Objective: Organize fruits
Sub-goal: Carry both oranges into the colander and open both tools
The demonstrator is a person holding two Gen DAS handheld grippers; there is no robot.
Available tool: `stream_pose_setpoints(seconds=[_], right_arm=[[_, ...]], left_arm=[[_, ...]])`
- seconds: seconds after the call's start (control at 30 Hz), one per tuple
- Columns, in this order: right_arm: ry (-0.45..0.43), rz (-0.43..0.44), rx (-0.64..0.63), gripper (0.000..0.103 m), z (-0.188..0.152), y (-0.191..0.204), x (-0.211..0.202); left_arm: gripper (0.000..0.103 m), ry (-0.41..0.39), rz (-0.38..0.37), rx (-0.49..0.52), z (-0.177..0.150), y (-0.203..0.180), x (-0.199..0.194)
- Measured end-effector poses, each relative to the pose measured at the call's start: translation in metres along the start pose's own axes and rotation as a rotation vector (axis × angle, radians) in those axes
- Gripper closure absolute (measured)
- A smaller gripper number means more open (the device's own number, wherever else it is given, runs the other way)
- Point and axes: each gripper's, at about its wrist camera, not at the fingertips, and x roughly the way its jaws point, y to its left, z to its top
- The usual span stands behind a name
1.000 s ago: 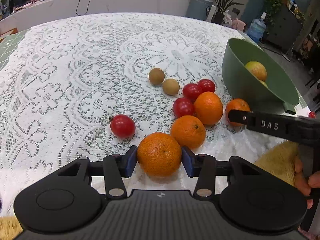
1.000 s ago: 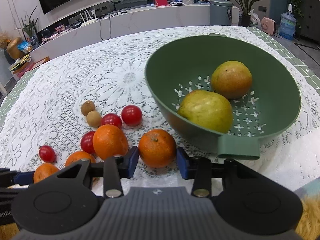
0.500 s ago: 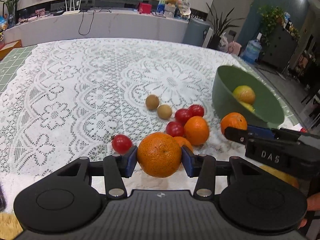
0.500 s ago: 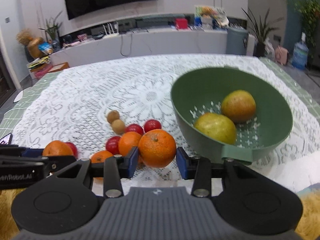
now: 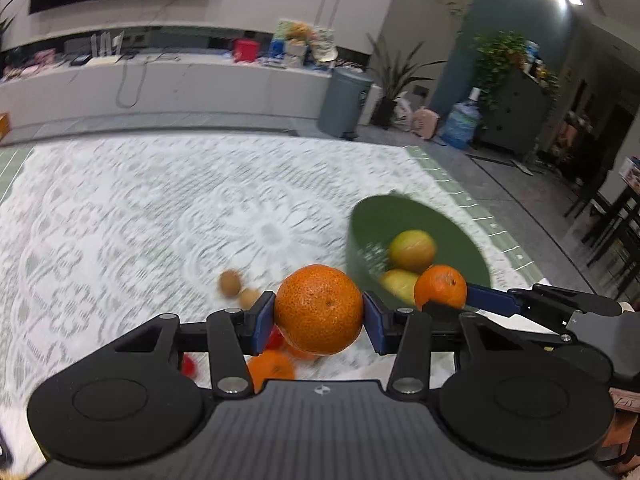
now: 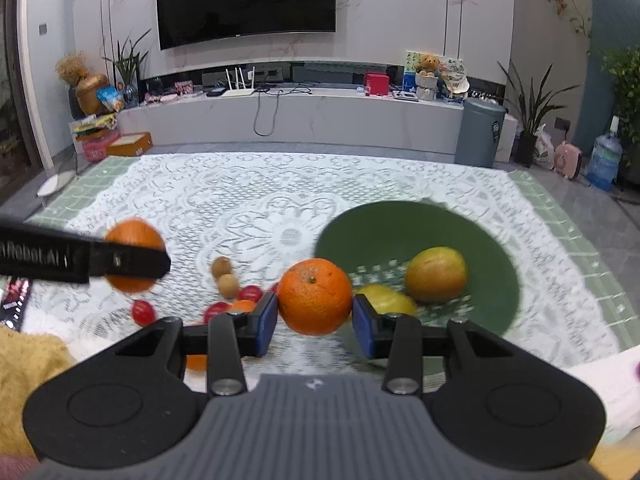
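Left claw [image 5: 319, 317] is clamping an orange [image 5: 319, 308] above the counter [image 5: 140, 216]; right claw [image 6: 315, 315] is gripping a second orange [image 6: 315, 296] beside the green colander [image 6: 500, 256]. Advisable: be bringing each fully over the rim, lowering, then releasing singly, avoiding collision.

Your left tongs [image 5: 319, 322] are matte black plastic, with two blue rubber-faced pads [image 5: 265, 320] on angular black arms. Just behind the pads, silver screw heads [image 5: 232, 385] mark each arm's pivot. Farther back sit two round black discs with shallow circular recesses, flanking a grey ribbed centre panel [image 5: 320, 432] stamped with a small white emblem. Your right tongs [image 6: 315, 324] have the same build: blue pads [image 6: 267, 322], silver screws, black discs, grey ribbed panel. White lettering runs along the side of the left tongs' black finger, partly blurred.
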Motion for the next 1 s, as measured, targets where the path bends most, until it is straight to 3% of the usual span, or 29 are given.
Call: stream_pose_setpoints(seconds=[0.17,0.4,1.0], right_arm=[[0.025,-0.051,-0.037,0.065,0.01,-0.026,-0.009],[0.103,-0.037,-0.029,0.065,0.027,-0.062,-0.005],[0.362,0.067,-0.111,0.065,0.043,-0.097,0.05]], left_arm=[[0.05,0.007,-0.054,0.08,0.018,-0.029,0.015],[0.05,0.077,-0.077,0.202,0.029,-0.066,0.045],[0.05,0.32,-0.136,0.276,0.033,-0.075,0.123]])
